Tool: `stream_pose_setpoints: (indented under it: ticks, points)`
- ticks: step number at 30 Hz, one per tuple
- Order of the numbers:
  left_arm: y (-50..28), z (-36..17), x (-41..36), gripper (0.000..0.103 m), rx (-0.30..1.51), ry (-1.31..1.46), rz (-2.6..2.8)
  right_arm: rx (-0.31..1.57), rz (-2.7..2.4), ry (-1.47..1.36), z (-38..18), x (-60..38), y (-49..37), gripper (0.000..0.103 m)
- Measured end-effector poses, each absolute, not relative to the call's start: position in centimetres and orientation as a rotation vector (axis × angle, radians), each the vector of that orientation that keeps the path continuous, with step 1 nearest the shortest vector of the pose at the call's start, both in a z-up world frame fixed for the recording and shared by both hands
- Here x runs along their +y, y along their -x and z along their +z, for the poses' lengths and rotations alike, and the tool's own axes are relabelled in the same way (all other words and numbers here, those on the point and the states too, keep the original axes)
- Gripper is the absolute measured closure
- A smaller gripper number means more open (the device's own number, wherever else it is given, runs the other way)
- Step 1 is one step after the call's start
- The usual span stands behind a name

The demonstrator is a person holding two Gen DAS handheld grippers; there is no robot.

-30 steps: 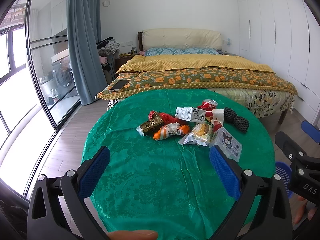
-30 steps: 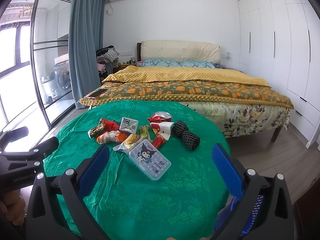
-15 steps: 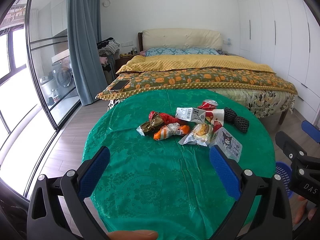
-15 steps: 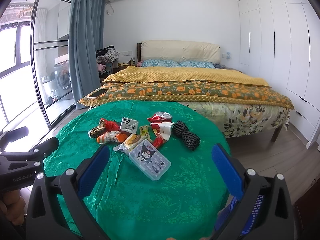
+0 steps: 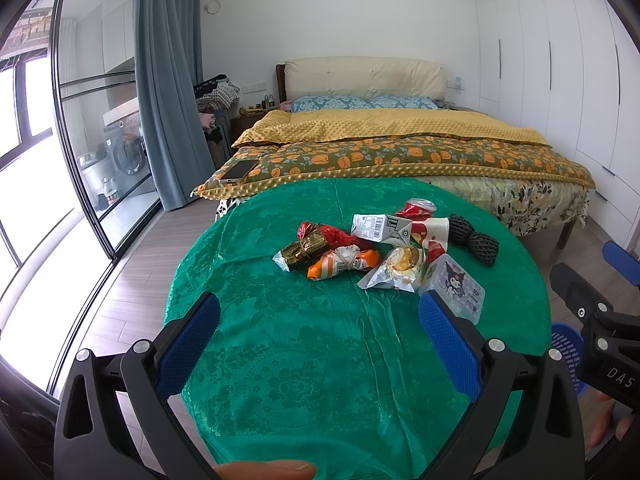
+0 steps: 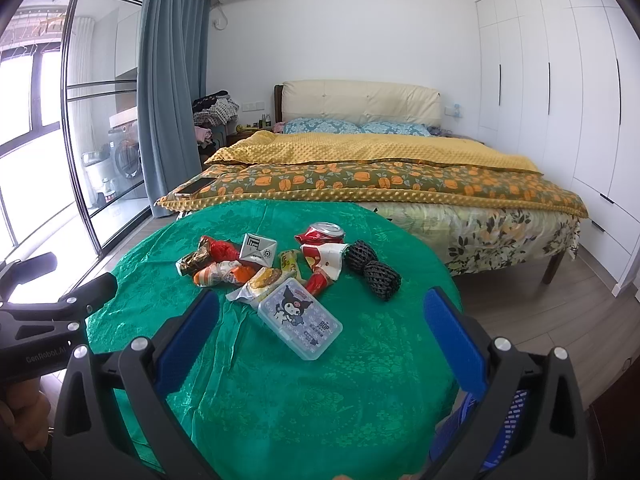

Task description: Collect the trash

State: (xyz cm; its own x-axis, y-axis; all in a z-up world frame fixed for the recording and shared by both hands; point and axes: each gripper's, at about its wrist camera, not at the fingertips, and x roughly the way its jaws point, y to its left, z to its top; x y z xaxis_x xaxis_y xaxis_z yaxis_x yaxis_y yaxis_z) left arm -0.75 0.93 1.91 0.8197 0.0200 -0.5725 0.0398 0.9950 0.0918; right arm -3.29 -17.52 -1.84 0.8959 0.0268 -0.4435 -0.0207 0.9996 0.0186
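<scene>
A heap of trash lies on a round table with a green cloth [image 5: 320, 360]: a crushed red can [image 5: 416, 209], a white carton [image 5: 380, 227], an orange wrapper [image 5: 344, 264], a brown-gold wrapper [image 5: 302, 252], a bun in clear wrap [image 5: 396, 270], a clear plastic box with a cartoon print [image 6: 300, 326] and two black mesh balls [image 6: 372, 268]. My left gripper [image 5: 318, 340] is open and empty, held above the near part of the table. My right gripper [image 6: 320, 334] is open and empty, short of the plastic box.
A blue plastic basket [image 5: 566, 350] stands on the floor right of the table, also low in the right wrist view [image 6: 508, 428]. A bed [image 5: 400, 148] with a phone [image 5: 238, 171] on it is behind the table. Glass doors are left, wardrobes right.
</scene>
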Motion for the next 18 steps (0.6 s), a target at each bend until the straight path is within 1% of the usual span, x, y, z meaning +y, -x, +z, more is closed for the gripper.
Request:
stream_pose_setpoints:
  ticks: [7,12,16,18]
  points:
    - [0.6,2.0,1.1,0.004,0.616,-0.103,-0.008,0.469,0.025,-0.018,-1.5,-17.9,3.2,0.005]
    - [-0.4,1.1,1.4,0.004,0.643,-0.103,0.006,0.485,0.039,-0.026,-3.1,-18.0,2.3,0.005]
    - [-1.8,-0.8,1.6,0.004,0.672,-0.111,0.011,0.521,0.097,-0.029,-4.6,-18.1,0.6,0.005]
    - [-3.3,-3.0,2.0,0.004,0.712,-0.124,-0.02,0.558,0.157,-0.029,-5.8,-18.3,-1.2,0.005]
